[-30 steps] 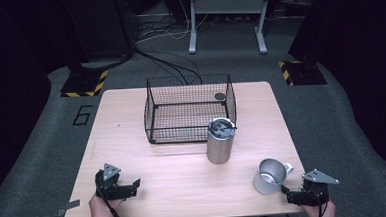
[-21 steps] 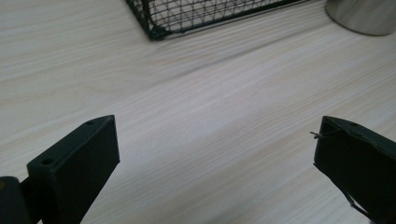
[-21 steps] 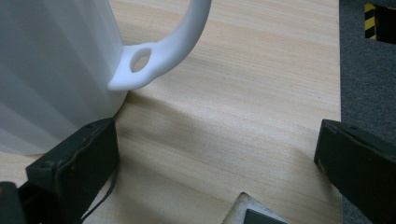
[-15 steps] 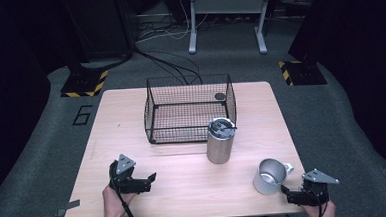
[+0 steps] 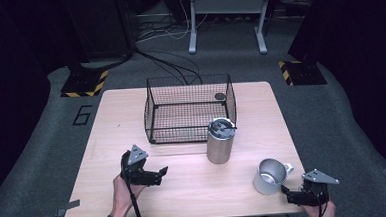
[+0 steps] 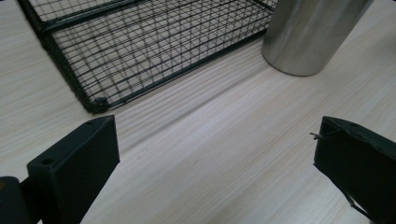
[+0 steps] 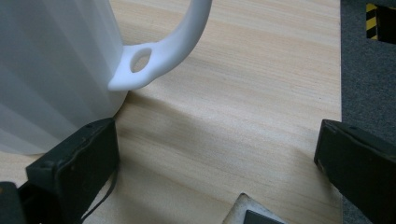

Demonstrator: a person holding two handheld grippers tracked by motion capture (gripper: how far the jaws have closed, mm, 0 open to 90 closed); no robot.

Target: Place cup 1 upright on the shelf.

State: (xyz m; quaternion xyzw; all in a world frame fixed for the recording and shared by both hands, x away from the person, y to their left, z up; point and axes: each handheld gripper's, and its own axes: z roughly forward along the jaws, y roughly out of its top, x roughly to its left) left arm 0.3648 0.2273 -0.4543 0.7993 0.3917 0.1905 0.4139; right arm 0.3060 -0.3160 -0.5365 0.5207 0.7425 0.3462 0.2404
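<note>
A black wire basket (image 5: 188, 108) stands at the middle back of the wooden table (image 5: 116, 117), with a small dark round thing (image 5: 220, 96) in its far right corner. A steel canister (image 5: 219, 140) with a lid stands just in front of the basket's right corner. A metal mug (image 5: 269, 175) sits near the front right. My left gripper (image 5: 158, 173) is open over bare wood, left of the canister (image 6: 310, 32) and in front of the basket (image 6: 149, 46). My right gripper (image 5: 287, 193) is open just behind the mug (image 7: 51, 70), whose handle (image 7: 175, 42) curves above the jaws.
The table's right edge lies close beside my right gripper, with dark carpet (image 7: 369, 60) beyond it. Bare wood stretches between the left gripper and the canister. On the floor behind stand hazard-striped bases (image 5: 84, 84) and a metal stand (image 5: 226, 21).
My left gripper has moved right and away from the front edge, toward the canister. The right gripper, mug, canister and basket have stayed put.
</note>
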